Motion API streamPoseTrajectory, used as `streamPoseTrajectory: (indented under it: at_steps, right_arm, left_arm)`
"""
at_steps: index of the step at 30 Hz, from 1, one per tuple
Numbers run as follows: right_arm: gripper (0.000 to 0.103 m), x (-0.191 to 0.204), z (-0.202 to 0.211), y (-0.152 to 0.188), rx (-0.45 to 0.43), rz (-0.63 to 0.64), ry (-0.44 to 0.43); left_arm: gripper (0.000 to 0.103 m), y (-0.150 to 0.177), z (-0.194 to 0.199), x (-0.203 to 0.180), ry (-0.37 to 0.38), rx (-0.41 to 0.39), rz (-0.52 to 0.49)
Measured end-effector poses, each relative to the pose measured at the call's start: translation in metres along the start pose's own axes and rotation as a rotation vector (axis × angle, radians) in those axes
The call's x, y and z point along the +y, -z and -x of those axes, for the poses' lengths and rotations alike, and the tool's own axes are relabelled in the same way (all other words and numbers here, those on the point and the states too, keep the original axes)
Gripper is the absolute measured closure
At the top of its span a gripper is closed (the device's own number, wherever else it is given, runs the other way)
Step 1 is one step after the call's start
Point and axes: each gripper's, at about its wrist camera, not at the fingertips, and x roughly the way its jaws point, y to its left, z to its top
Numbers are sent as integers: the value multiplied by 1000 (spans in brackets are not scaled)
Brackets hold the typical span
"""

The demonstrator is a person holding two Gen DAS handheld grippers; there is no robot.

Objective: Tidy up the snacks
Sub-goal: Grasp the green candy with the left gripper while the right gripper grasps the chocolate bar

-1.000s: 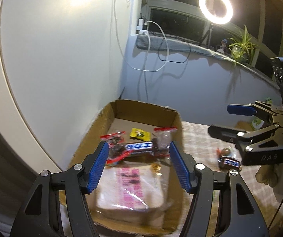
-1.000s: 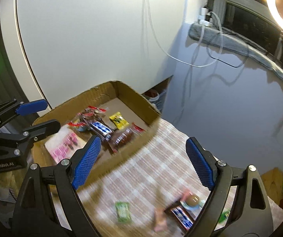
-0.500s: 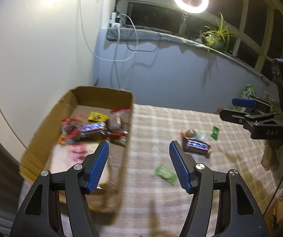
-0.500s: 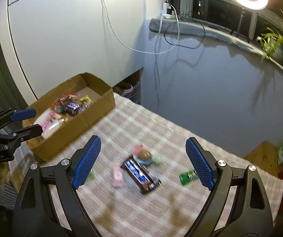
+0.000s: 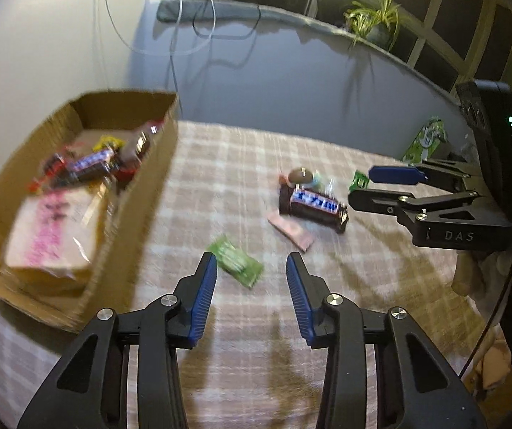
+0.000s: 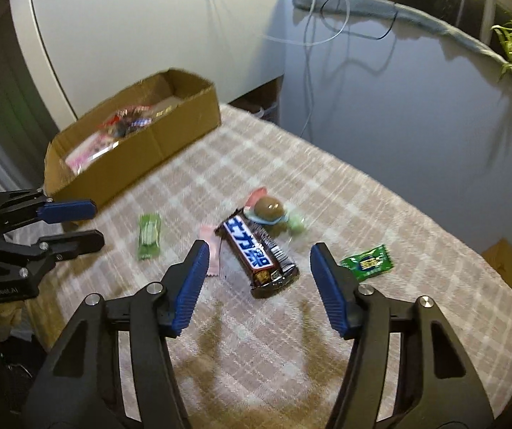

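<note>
Loose snacks lie on the checked cloth: a long green packet (image 5: 238,266) (image 6: 148,236), a pink packet (image 5: 291,230) (image 6: 210,246), a brown chocolate bar (image 5: 313,207) (image 6: 259,254), a round brown candy (image 5: 300,175) (image 6: 269,208) and a square green packet (image 5: 359,180) (image 6: 367,262). My left gripper (image 5: 250,261) (image 6: 97,223) hovers just short of the long green packet, its jaws closing with nothing touching the pads. Over the chocolate bar, my right gripper (image 6: 259,250) (image 5: 361,186) is also closing, its pads clear of the bar.
A cardboard box (image 5: 156,164) (image 6: 141,150) with several wrapped snacks stands at the table's left end against the white wall. A green carton (image 5: 427,139) sits beyond the far right edge. Cables hang from the windowsill behind.
Both grippers swung right from the box to above the loose snacks and sank toward the cloth. Both pairs of jaws stand narrower than before.
</note>
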Motion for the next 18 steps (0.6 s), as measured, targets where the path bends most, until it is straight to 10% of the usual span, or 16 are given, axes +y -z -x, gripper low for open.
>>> streamPoseTrajectory:
  at_steps: [18]
  right_arm:
    - [41, -5, -43, -4, 58, 45, -18]
  left_arm:
    - [64, 3, -53, 2, -75, 84, 28]
